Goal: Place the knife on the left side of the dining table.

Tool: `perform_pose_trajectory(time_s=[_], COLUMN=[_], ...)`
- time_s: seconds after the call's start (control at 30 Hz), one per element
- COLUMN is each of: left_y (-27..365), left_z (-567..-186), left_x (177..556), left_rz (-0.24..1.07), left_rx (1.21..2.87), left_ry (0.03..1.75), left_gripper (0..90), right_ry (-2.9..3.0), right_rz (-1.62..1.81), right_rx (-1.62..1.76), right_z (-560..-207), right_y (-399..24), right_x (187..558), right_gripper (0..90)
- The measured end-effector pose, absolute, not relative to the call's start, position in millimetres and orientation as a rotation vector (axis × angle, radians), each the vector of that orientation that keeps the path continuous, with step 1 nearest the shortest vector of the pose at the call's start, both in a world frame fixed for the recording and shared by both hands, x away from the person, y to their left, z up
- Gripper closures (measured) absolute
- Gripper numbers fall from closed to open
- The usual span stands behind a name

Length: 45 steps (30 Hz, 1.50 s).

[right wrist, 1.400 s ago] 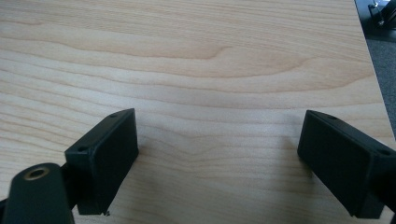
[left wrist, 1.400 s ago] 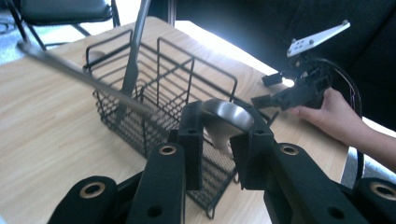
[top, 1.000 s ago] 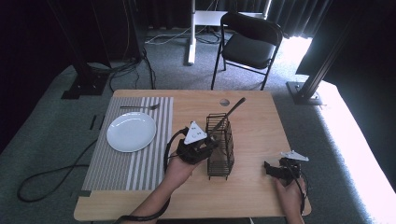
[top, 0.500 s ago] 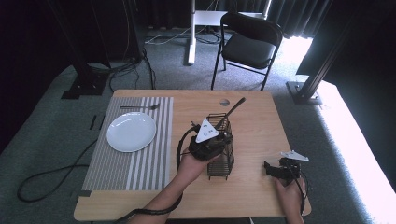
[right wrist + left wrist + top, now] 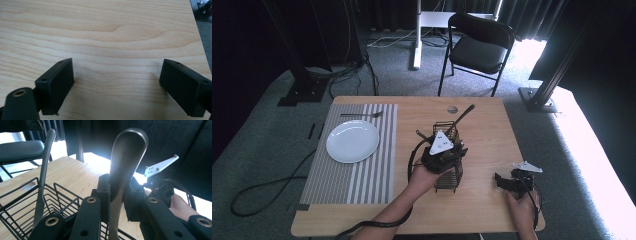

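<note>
A light wooden bench [image 5: 492, 130] stands on grey-green carpet [image 5: 272, 160]. Behind it, a black folding chair [image 5: 477, 47] sits near dark curtains [image 5: 532, 17], beside a white stand [image 5: 417, 35] with cables on the floor. Black stand bases [image 5: 299, 92] rest at the left and another at the right [image 5: 537, 95]. Strong daylight falls across the floor along the right side [image 5: 592, 150], while the far left stays in deep shadow.

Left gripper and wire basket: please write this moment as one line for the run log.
left gripper: shut on utensil handle | wire basket: below it, another utensil inside | right gripper: open, over table
</note>
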<state>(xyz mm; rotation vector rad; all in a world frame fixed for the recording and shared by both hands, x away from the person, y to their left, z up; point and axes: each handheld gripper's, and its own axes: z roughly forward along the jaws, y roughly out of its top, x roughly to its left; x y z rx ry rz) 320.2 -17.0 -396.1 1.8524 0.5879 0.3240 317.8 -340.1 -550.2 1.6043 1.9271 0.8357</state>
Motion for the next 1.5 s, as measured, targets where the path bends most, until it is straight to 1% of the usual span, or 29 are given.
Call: perform_pose_trajectory(time_s=[0.23, 0.37, 0.57, 0.97, 1.03, 1.17, 1.23, 1.5], left_y=[-16.8, -16.4, -15.4, -19.5, -19.0, -14.7, -13.2, -3.3], left_z=[-408.5, -410.4, -409.5, -406.2, -405.5, -393.5, -387.7, -370.4], left_x=[328.3, 329.4, 330.9, 324.3, 323.7, 321.7, 321.8, 321.1], left_rz=[0.28, 0.3, 0.292, 0.322, 0.318, 0.339, 0.328, 0.351], left_rx=[1.855, 1.851, 1.854, 1.886, 1.871, 1.821, 1.82, 1.791], left_ry=[0.58, 0.583, 0.596, 0.567, 0.568, 0.557, 0.546, 0.553], left_gripper=[78.0, 79.0, 79.4, 79.5, 79.7, 80.1, 80.2, 80.3], right_ry=[1.927, 1.926, 1.926, 1.925, 1.925, 1.926, 1.925, 1.925], right_rz=[0.836, 0.836, 0.836, 0.837, 0.836, 0.836, 0.836, 0.837], right_rx=[1.604, 1.605, 1.604, 1.605, 1.606, 1.604, 1.606, 1.607], right_z=[-550.2, -550.2, -550.2, -550.1, -550.1, -550.2, -550.2, -550.1], right_y=[-340.0, -340.0, -340.1, -340.1, -340.0, -340.1, -340.0, -340.0], right_x=[317.8, 317.8, 317.8, 317.8, 317.8, 317.8, 317.8, 317.8], right_gripper=[11.7, 11.8, 11.9, 12.0, 12.0, 12.0, 11.9, 11.9])
